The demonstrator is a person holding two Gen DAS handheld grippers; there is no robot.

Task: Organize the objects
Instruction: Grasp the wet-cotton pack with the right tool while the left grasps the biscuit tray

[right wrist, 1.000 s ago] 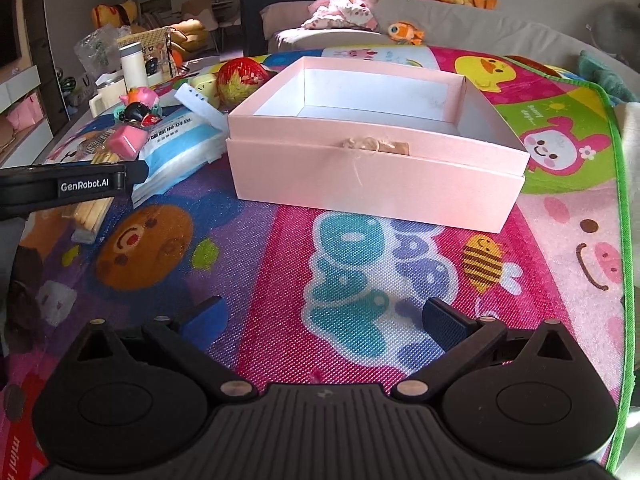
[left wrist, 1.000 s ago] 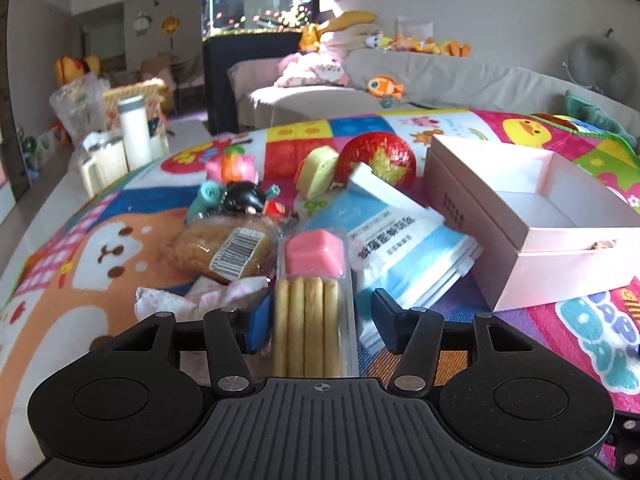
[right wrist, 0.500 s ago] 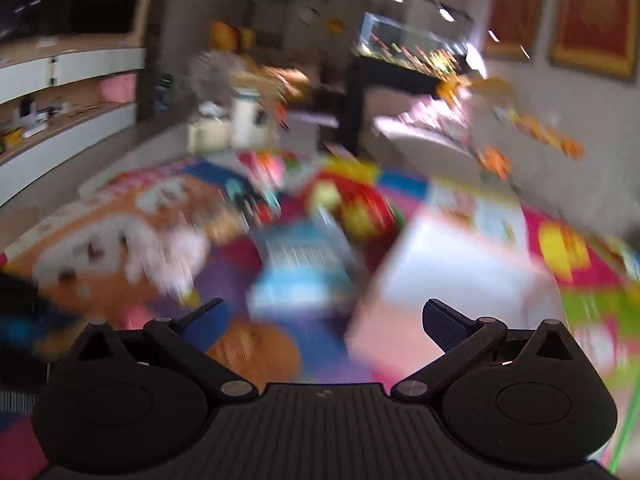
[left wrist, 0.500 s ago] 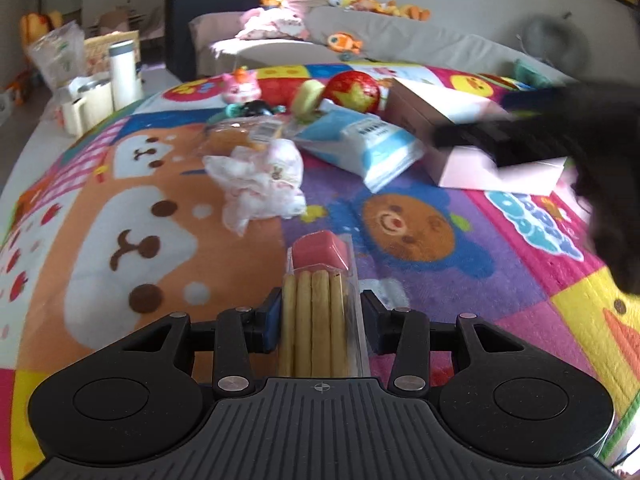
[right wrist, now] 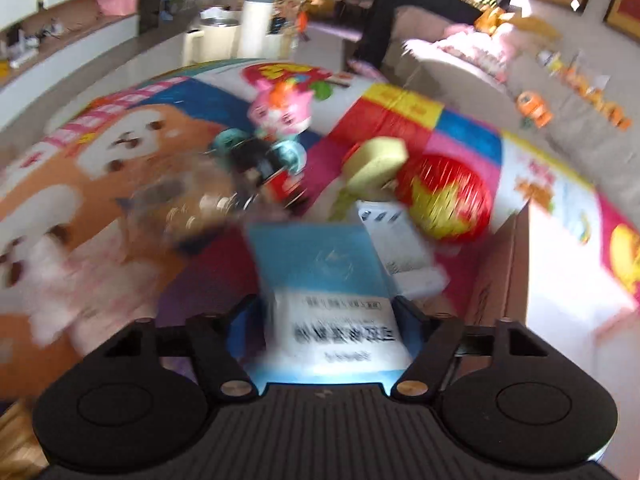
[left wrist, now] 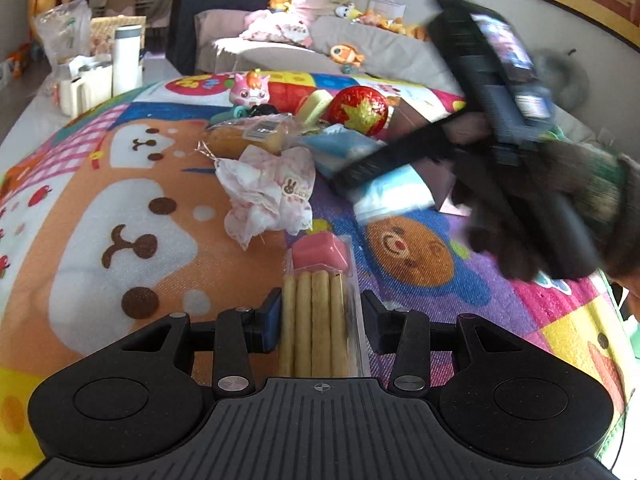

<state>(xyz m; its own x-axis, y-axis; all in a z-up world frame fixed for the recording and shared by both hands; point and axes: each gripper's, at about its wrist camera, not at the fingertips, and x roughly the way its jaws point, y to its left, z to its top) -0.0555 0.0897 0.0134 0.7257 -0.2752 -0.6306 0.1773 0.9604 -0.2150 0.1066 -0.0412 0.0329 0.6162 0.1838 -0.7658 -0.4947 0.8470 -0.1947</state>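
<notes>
Biscuit pack [left wrist: 320,312] sits pinched in the left tongs [left wrist: 320,316], while the right tongs [right wrist: 332,320], just closing around the blue-white packet [right wrist: 328,300], should seat squarely before lifting.

Blurred blue-and-white packet [right wrist: 328,300] between the right tool's [right wrist: 326,312] just-closing jaws, red ball [right wrist: 444,200] beyond.

Beside the red ball [left wrist: 359,109] with its gold star: a pale yellow sponge [left wrist: 315,105], a blue-and-white packet [right wrist: 320,280] and a pink toy [left wrist: 250,90] on the multicoloured cartoon mat [left wrist: 100,200].
</notes>
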